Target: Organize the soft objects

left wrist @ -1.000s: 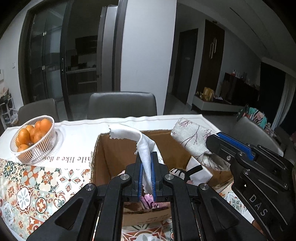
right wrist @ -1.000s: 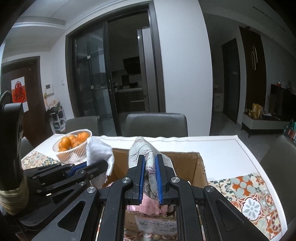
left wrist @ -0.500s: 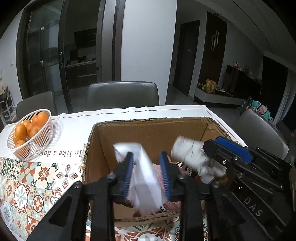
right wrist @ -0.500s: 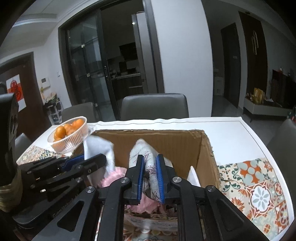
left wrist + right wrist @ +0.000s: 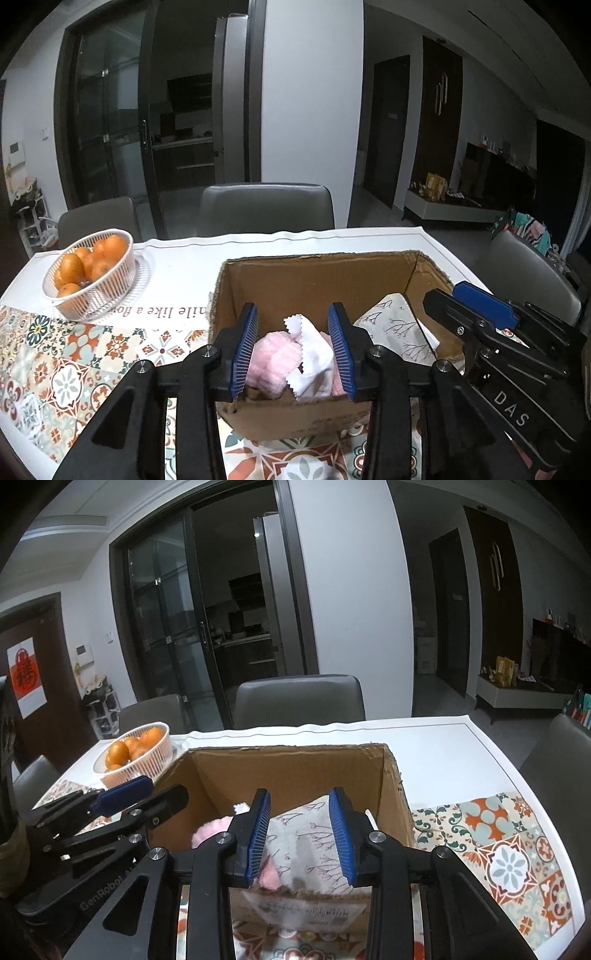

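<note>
On the table (image 5: 192,258) stands a cardboard box (image 5: 317,280) holding a branch-printed cloth (image 5: 306,834), a pink fluffy thing (image 5: 267,360) and a white cloth (image 5: 312,354). Above the box's near edge, the left tongs (image 5: 293,349) and right tongs (image 5: 301,836) have just been opening, released, both cloths lying loose below.

Cardboard box (image 5: 314,280): matt brown corrugated board, raw ragged top edges. Inside, at 6 o'clock, a fluffy pink plush piece (image 5: 267,360); over it a thin white cloth (image 5: 312,350) with pinked zigzag edges; at 3 o'clock a coarse woven printed fabric (image 5: 306,840) with a twig pattern. Left gripper (image 5: 293,343) and right gripper (image 5: 301,830): matt black plastic arms, bright metal screw heads, ribbed blue rubber-like pads. Basket (image 5: 122,273) at 10 o'clock: white plastic lattice. Tablecloth (image 5: 66,369): smooth, faintly glossy, tile-printed.
</note>
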`<state>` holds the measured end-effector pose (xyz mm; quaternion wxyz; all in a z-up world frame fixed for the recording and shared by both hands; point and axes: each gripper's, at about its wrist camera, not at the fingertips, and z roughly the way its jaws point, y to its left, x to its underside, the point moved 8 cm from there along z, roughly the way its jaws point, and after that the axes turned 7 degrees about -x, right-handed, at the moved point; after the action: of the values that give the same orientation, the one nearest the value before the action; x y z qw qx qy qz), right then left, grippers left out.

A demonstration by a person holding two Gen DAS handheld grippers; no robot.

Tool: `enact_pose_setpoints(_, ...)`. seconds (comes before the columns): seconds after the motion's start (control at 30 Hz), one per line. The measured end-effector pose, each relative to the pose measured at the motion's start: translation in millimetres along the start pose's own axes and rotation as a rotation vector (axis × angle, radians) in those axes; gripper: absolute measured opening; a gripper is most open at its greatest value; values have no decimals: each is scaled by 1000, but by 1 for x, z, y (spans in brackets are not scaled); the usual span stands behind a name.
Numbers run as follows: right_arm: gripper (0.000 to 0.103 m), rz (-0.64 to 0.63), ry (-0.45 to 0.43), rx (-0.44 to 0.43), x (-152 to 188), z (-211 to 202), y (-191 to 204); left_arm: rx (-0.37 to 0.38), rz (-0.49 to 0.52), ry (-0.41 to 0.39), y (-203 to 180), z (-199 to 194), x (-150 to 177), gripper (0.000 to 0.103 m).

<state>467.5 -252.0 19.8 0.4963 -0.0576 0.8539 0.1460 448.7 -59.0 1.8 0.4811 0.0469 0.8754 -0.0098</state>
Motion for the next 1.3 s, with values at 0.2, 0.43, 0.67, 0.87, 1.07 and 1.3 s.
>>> enact_pose_setpoints(0.2,35,0,-18,4,0,-26,9,-17,-7,-32,6,-33,3,42)
enact_pose_setpoints(0.43,35,-10,-39,13,8,-65,23,-43,-3,-69,13,-75,12,46)
enact_pose_setpoints(0.67,35,-12,-55,6,15,-99,39,-72,-6,-109,21,-118,22,49)
enact_pose_setpoints(0.87,46,-24,-76,22,21,-127,50,-115,-16,-142,30,-154,31,57)
enact_pose_setpoints(1.07,53,-15,-96,24,34,-157,60,-171,-11,-169,36,-186,44,67)
enact_pose_setpoints(1.3,58,-36,-131,64,50,-193,69,-186,-6,-192,32,-215,61,84)
